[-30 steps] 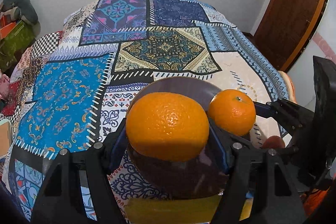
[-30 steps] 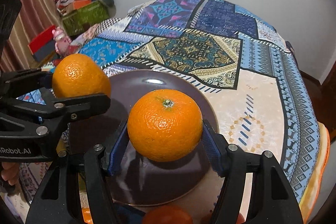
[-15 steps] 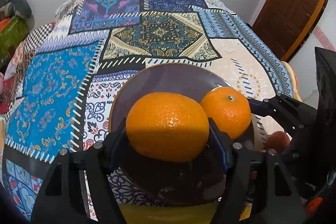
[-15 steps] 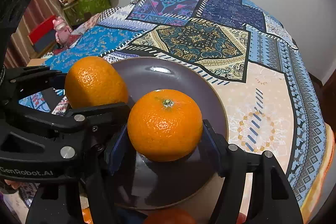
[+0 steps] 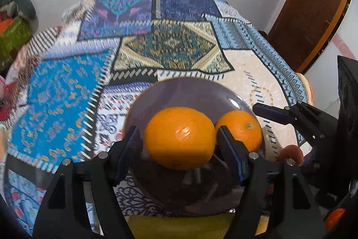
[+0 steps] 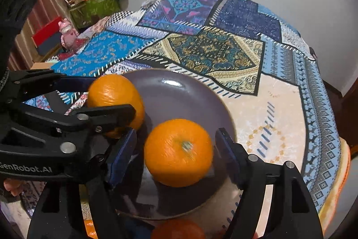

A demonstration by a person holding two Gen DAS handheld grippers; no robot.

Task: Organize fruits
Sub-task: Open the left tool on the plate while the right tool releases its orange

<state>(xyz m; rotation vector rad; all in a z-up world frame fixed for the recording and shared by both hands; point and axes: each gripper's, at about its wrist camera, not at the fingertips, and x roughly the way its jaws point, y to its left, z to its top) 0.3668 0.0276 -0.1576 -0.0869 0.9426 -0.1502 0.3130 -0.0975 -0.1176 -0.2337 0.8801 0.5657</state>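
Note:
A dark purple plate (image 5: 188, 91) (image 6: 179, 91) lies on the patterned tablecloth. In the left wrist view a large orange (image 5: 179, 138) rests on the plate between the spread fingers of my left gripper (image 5: 179, 145), with a gap at each side. In the right wrist view a second orange (image 6: 179, 151) with a stem sits on the plate between the open fingers of my right gripper (image 6: 176, 149), apart from both pads. Each orange shows in the other view too, the large orange (image 6: 116, 95) and the stemmed orange (image 5: 241, 129). The two oranges lie side by side.
More fruit lies at the near table edge: an orange one (image 6: 179, 230) below the plate and a reddish one (image 5: 290, 151). A yellow object (image 5: 179, 225) lies under my left gripper. Boxes and clutter (image 6: 94, 1) stand at the left. A wooden door (image 5: 313, 3) is at right.
Both grippers lowered their oranges onto the plate and opened. The oranges now rest on the plate free of the pads.

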